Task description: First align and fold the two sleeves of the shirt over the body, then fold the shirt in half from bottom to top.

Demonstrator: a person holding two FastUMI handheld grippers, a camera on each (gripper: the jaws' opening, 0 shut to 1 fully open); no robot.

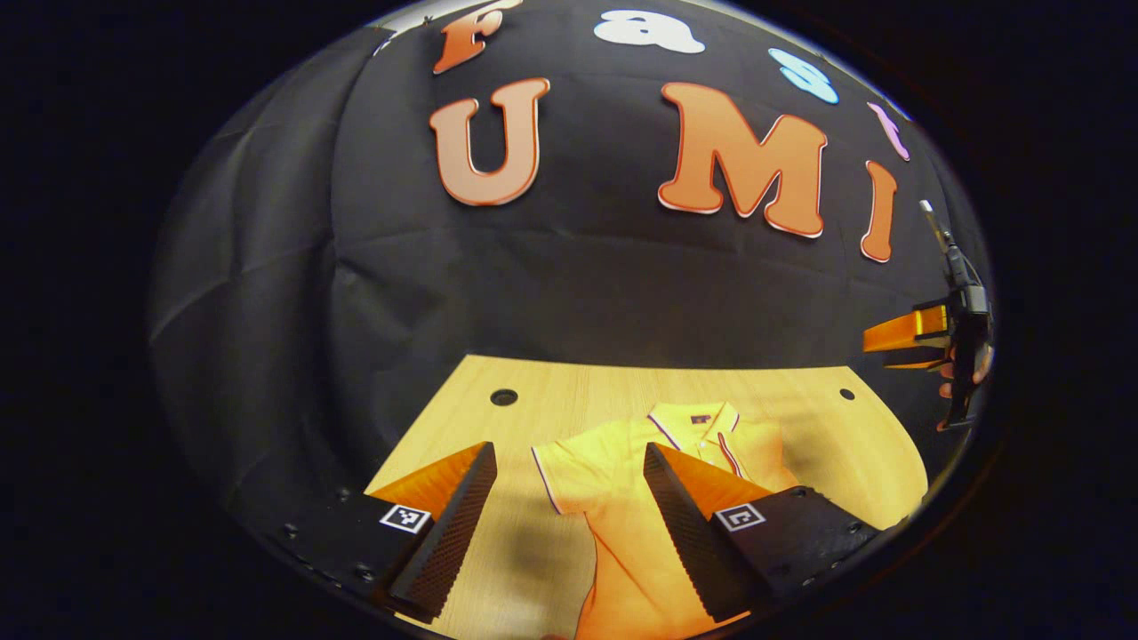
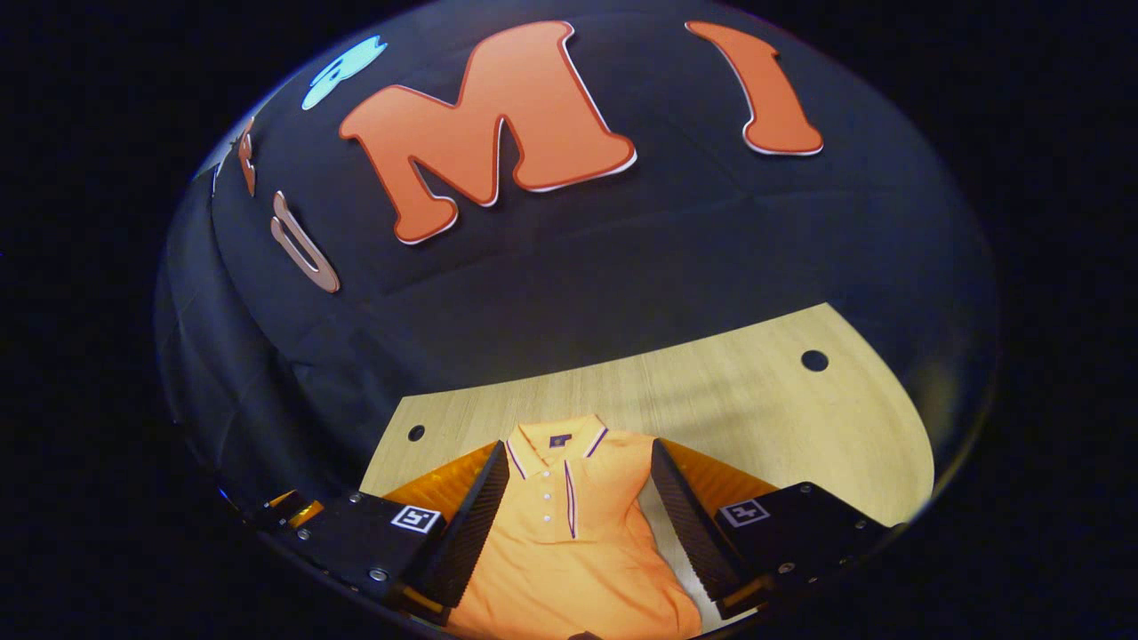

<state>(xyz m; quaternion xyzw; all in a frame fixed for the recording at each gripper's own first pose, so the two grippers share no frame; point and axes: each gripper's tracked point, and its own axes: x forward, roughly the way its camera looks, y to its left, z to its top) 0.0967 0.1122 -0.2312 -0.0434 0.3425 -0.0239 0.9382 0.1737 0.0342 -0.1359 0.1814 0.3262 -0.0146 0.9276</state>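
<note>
Orange polo shirt (image 2: 569,542) lies flat on the pale wood surface (image 2: 756,400), collar (image 2: 556,440) toward the booth wall, placket up. In the left gripper view we see its short sleeve (image 1: 569,476) spread out to the side w/ striped cuff, not yet folded over the body. The other sleeve we can't make out clearly in the right gripper view; it may be hidden behind a finger.

Left gripper (image 1: 569,524): jaws wide apart, nothing between them, hovering above the sleeve/shoulder area. Right gripper (image 2: 578,524): jaws likewise apart, empty, straddling the chest from above, not touching fabric as far as we can tell. It also shows at the far right edge of the left gripper view, held by a hand (image 1: 965,369).

Our judgement: task at start, sleeve fold pending. Recommend: descend on the cuff edge, pinch one layer only, lift low, carry inward to the placket line, keep the shoulder seam straight. Risk: dragging the body & wrinkling it.
</note>
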